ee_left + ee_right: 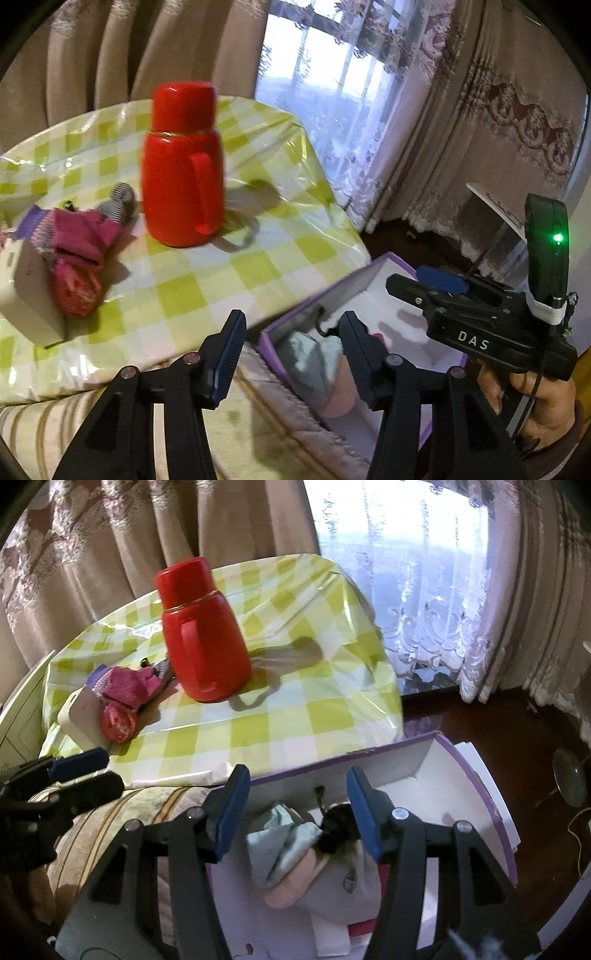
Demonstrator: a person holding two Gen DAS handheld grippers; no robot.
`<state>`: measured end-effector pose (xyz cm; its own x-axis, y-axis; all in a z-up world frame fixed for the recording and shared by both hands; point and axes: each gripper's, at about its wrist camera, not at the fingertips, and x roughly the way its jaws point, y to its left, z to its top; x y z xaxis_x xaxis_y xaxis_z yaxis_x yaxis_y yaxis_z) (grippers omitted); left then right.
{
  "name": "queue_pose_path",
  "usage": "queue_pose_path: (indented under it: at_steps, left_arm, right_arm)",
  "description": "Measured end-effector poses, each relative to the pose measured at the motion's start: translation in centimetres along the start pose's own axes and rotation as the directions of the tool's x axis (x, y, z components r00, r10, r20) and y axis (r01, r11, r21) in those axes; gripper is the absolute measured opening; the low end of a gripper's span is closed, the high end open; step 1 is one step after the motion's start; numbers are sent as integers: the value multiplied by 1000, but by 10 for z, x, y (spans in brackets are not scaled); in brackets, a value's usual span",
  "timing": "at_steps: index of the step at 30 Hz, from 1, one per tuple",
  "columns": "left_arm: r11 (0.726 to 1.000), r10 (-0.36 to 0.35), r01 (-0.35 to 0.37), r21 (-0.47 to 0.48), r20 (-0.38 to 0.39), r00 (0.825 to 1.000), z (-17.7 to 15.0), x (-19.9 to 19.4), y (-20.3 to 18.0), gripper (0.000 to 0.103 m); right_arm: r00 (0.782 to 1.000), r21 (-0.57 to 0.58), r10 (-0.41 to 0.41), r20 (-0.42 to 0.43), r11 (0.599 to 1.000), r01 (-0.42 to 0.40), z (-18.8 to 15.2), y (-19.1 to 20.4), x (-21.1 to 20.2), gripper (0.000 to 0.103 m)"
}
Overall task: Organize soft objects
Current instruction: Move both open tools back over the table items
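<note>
A white box with a purple rim (495, 801) sits on a striped cushion below the table edge. Inside lie a pale green and pink sock (280, 845), a grey sock (343, 890) and a small black bundle (336, 829). My right gripper (297, 779) hangs open just above them, with nothing pressed between its pads. In the left wrist view my left gripper (291, 325) is open and empty over the near corner of the box (373, 266), beside the right gripper (413, 286). A pile of pink and striped socks (81, 240) lies on the checked table.
A tall red thermos flask (183, 166) stands mid-table, right of the sock pile. A white block (26, 295) lies under the pile at the table's left edge. Curtains and a bright window stand behind the table. A dark wooden floor (480, 720) lies to the right of the box.
</note>
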<state>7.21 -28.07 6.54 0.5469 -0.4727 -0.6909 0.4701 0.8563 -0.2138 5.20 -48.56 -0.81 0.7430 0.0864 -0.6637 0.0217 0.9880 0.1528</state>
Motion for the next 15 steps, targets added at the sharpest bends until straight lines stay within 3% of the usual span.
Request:
queue_pose_path:
  at_steps: [8, 15]
  left_arm:
    - [992, 114, -109, -57, 81, 990, 0, -38, 50, 54]
    - [965, 231, -214, -149, 111, 966, -6, -75, 111, 54]
  right_arm:
    - [998, -75, 58, 8, 996, -57, 10, 41, 0, 59]
    - [992, -150, 127, 12, 981, -124, 23, 87, 3, 59]
